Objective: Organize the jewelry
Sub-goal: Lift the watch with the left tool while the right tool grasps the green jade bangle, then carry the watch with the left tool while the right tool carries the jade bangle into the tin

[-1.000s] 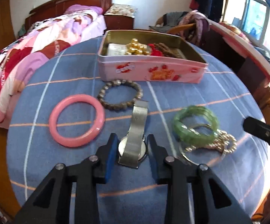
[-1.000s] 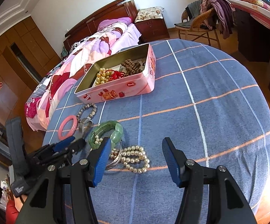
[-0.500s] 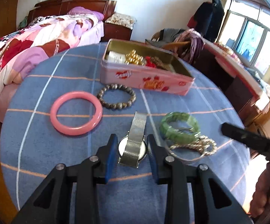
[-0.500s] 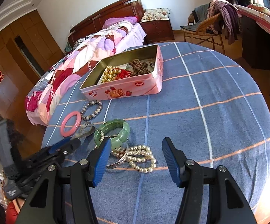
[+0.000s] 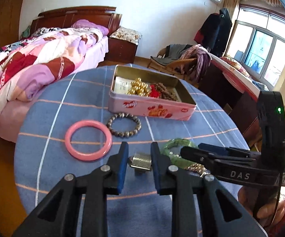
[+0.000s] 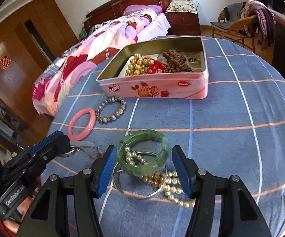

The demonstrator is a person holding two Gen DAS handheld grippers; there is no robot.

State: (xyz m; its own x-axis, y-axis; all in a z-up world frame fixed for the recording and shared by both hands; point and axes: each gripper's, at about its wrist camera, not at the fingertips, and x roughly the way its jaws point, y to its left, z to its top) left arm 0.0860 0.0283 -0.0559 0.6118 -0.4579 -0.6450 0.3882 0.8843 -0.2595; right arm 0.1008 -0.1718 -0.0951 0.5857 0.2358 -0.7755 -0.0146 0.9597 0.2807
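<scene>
Since a second ago the left gripper has clamped and lifted the watch, while the right gripper, wide open, has advanced around the green bracelet; bare cloth lies right of the tin.

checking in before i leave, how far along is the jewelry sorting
Partly done. The pink tin already holds gold beads, a red piece and brown beads. In hand: the left hand-held gripper is shut on the silver watch. The right hand-held gripper is open around the green bracelet. Left on the table: that bracelet, pink bangle, grey bead bracelet, pearls and a thin silver bangle.
</scene>
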